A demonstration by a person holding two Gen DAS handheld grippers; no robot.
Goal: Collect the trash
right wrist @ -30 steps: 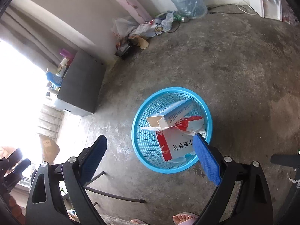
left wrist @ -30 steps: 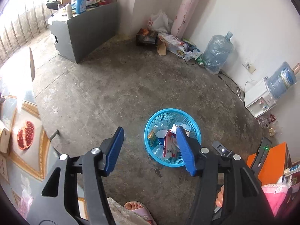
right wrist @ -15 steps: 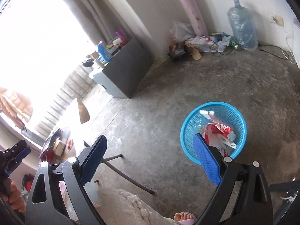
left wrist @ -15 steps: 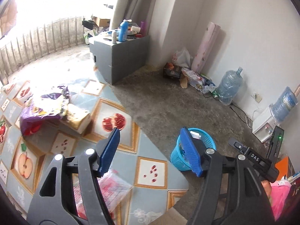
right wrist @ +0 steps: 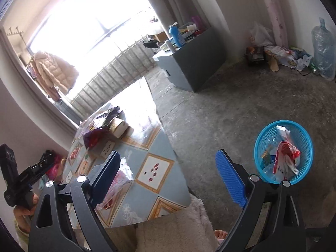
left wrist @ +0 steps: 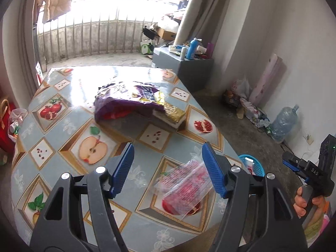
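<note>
A clear plastic wrapper [left wrist: 184, 185] with pink print lies on the fruit-patterned table [left wrist: 52, 147] near its front right corner, just right of my open, empty left gripper [left wrist: 169, 167]. A purple foil bag [left wrist: 126, 100] and a gold-topped box [left wrist: 171, 115] lie farther back. My right gripper [right wrist: 170, 178] is open and empty, held over the table's edge; the wrapper [right wrist: 117, 184] is by its left finger. The blue trash basket [right wrist: 302, 138] with several pieces of trash stands on the floor to the right; it also shows in the left wrist view [left wrist: 252, 164].
A grey cabinet [right wrist: 189, 63] with bottles stands by the balcony railing. Water jugs [left wrist: 283, 124] and clutter line the right wall. Red bags [left wrist: 8, 124] sit left of the table. The concrete floor [right wrist: 231, 109] lies between table and basket.
Both grippers have swung up and left from over the basket to the table. The table and its trash have come into view; the basket is now off to the right.
</note>
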